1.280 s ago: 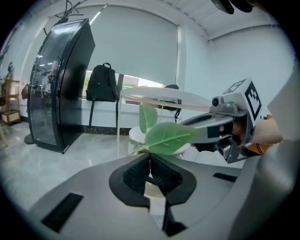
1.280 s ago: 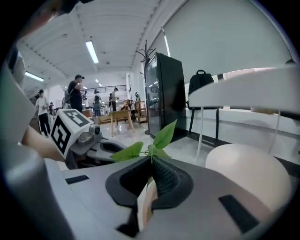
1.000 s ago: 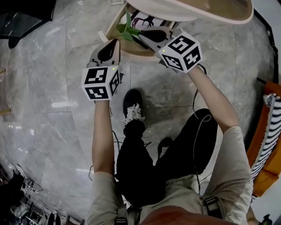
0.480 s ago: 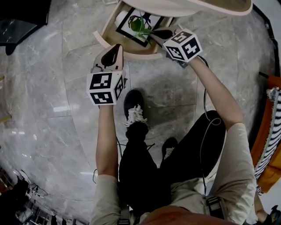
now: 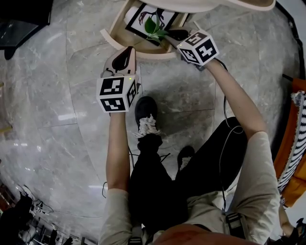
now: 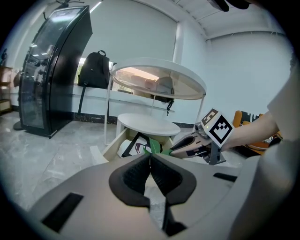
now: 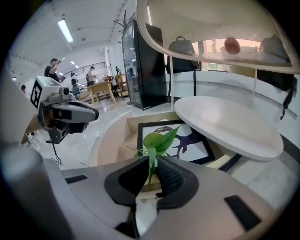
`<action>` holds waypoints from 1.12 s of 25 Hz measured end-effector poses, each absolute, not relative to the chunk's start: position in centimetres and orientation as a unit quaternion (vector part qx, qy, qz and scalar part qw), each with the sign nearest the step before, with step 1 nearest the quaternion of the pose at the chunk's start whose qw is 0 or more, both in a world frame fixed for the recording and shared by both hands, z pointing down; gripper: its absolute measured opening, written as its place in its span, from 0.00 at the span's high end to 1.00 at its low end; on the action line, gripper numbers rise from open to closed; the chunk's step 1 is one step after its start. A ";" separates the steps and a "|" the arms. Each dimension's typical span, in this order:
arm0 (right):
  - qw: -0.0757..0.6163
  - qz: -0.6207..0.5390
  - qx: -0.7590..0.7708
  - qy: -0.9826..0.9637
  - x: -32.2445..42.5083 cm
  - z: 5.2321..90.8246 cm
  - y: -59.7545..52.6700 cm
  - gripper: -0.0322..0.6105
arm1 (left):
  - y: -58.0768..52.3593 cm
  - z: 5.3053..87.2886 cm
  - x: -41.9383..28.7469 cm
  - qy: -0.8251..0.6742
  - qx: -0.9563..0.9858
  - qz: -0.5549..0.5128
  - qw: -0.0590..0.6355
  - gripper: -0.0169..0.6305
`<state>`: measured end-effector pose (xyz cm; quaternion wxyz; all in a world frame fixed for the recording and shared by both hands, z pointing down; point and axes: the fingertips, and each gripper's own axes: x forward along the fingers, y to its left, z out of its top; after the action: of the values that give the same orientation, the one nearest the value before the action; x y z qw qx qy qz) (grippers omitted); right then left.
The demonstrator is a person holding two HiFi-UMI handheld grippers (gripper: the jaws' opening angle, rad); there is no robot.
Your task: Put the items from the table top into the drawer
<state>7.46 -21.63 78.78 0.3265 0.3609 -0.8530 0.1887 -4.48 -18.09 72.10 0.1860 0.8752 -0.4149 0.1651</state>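
Observation:
My right gripper (image 5: 168, 35) is shut on the stem of a green leafy sprig (image 5: 154, 27). It holds the sprig over the open wooden drawer (image 5: 123, 40). In the right gripper view the leaves (image 7: 158, 139) stand up between the pads of that gripper (image 7: 151, 171), above a black-framed picture (image 7: 190, 136) that lies in the drawer (image 7: 111, 137). My left gripper (image 5: 129, 50) is shut and empty, just outside the drawer's front rim. Seen from the left gripper (image 6: 150, 161), the drawer (image 6: 111, 143) and the sprig (image 6: 154, 148) lie straight ahead.
The round white shelf (image 7: 227, 123) overhangs the back of the drawer, and the table top (image 5: 215, 5) is above it. A red ball (image 7: 231, 45) rests on the upper tray. A tall black cabinet (image 6: 51, 75) stands to the left on the marble floor (image 5: 52, 95).
My right gripper has sunk with the sprig, from the drawer's front rim to over the framed picture. The left gripper has lowered a little beside the drawer.

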 end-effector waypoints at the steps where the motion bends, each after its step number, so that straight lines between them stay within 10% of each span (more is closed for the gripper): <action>1: 0.326 0.189 0.361 -0.853 7.6 78.8 -21.6 0.88 | -18.1 72.2 -4.4 -0.414 0.876 0.165 0.186 0.94; 12: 0.293 0.177 0.359 -0.868 7.8 77.3 -20.8 0.68 | -18.5 73.6 -3.0 -0.404 0.878 0.173 0.190 0.94; 28: 0.232 0.179 0.414 -0.862 10.0 77.6 -20.4 0.67 | -17.2 76.6 -2.0 -0.405 0.869 0.209 0.192 0.94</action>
<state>10.00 -20.42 77.62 0.2322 0.4142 -0.8617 0.1786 -2.02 -17.20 76.64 0.1924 0.8691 -0.4051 0.2085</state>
